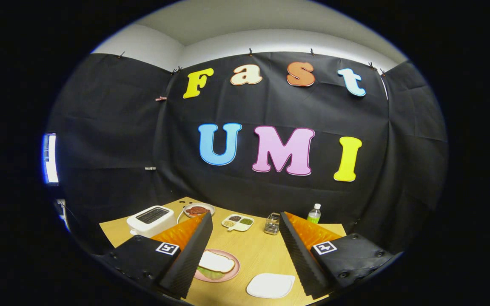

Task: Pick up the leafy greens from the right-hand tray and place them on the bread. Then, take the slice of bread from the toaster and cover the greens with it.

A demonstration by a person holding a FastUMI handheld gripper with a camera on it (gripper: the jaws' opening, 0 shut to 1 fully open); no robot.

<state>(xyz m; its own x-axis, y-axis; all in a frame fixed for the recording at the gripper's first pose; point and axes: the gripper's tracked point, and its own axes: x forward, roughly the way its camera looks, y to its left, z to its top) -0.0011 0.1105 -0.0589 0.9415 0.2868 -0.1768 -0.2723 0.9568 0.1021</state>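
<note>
- Gripper view: the gripper (245, 238) is spread wide, grasping nothing, up above the wooden table (262, 255).
- Between its fingers, toward 7 o'clock, sits a pink plate (232, 274). A slice of bread (216, 261) lies on top there, and the leafy greens (209, 274) peek out under it.
- At 6 o'clock the white tray (270, 285) looks bare.
- The toaster (151, 220) stands at 10 o'clock, beyond the left finger.
- I think both jobs are done: greens placed and covered. Nothing seems left.

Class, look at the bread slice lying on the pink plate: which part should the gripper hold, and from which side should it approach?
Grip the bread slice across its crust edges, from above: it lies flat on greens on the pink plate. The gripper stands open.
</note>
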